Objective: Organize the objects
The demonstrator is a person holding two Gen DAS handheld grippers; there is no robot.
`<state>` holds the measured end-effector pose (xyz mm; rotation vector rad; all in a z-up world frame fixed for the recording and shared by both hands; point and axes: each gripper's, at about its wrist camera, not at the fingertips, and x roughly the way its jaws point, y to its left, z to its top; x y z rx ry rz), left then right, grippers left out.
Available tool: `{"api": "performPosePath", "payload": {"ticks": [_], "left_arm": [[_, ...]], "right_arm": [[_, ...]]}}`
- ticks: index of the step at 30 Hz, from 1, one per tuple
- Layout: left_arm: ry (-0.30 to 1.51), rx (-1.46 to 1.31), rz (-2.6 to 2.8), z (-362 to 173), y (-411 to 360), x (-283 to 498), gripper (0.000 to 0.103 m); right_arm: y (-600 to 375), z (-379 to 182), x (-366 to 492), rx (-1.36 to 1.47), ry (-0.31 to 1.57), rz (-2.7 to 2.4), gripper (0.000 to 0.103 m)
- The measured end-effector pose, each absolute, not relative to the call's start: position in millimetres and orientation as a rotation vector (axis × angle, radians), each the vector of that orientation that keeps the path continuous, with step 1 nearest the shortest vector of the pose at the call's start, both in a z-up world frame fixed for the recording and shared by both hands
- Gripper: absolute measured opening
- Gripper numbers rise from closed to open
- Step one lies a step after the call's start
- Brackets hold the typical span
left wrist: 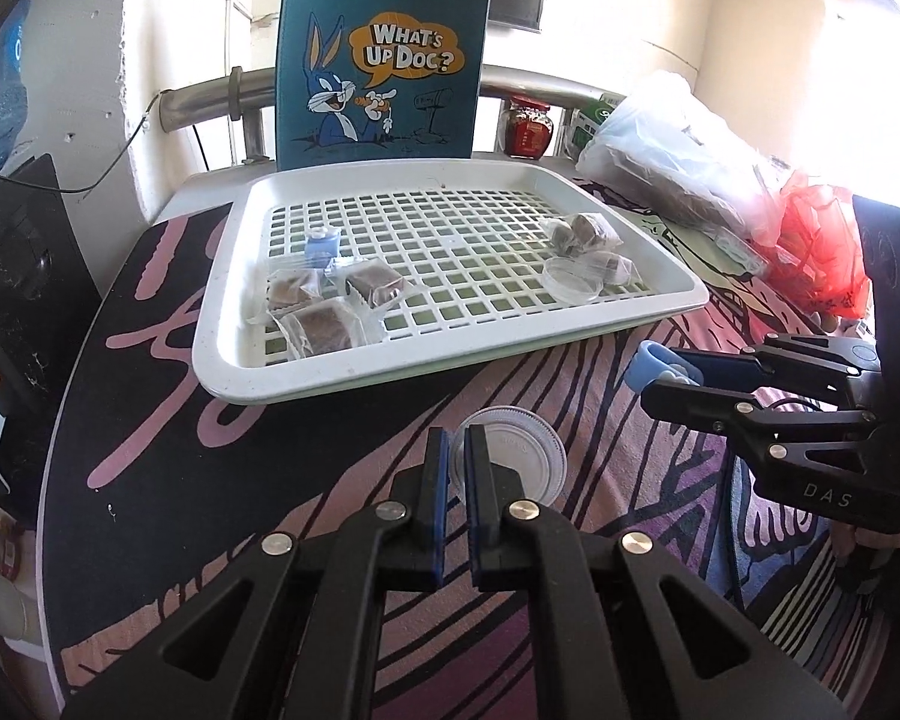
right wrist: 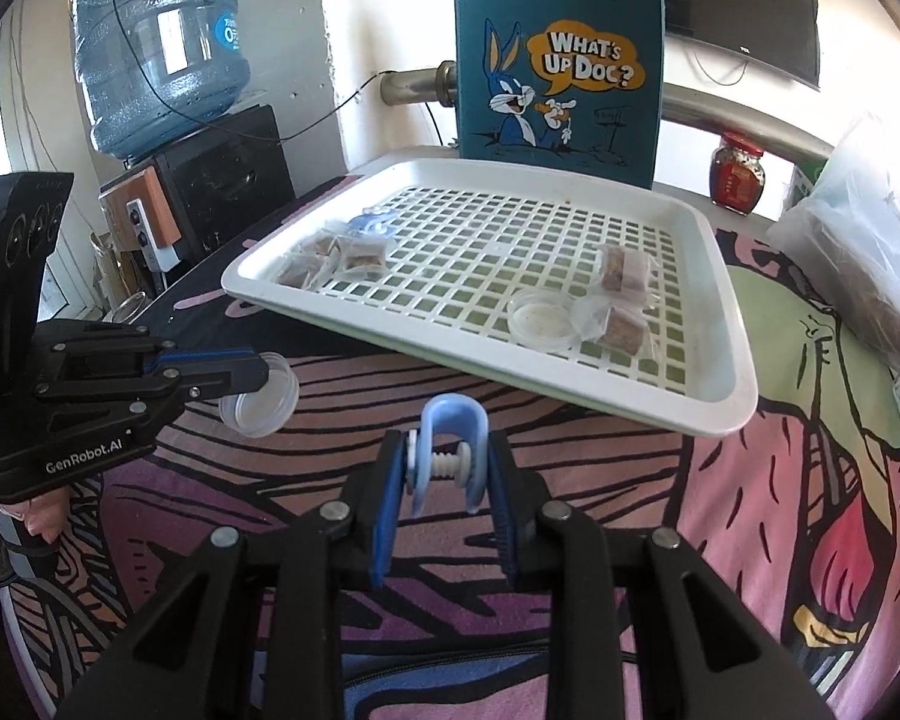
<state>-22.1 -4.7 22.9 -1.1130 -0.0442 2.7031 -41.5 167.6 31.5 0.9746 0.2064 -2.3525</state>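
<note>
Above the patterned cloth (left wrist: pixel 306 480), left gripper (left wrist: pixel 457 450) pinches a clear dish (right wrist: pixel 261 396), right gripper (right wrist: pixel 447 480) clamps a blue clip (right wrist: pixel 450 450).

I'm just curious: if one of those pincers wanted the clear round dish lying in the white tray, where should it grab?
Probably by the rim, from above. The clear dish lies flat and shallow on the tray, so one finger inside and one outside its thin wall, on the side away from the snack packets.

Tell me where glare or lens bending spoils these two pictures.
Left wrist view: window glare whitens the right side behind the plastic bags; the white tray bows. Right wrist view: evenly lit, mild washout at far right, dark fisheye corners, curved metal rail.
</note>
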Motion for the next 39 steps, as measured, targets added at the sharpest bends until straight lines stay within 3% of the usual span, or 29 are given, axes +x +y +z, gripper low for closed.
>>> {"api": "performPosePath", "payload": {"ticks": [39], "left_arm": [[-0.091, -1.105, 2.725, 23.2, -11.2, -21.4, 0.004]], "right_arm": [[167.7, 34.3, -37.0, 0.933, 0.198, -2.319, 0.026]]}}
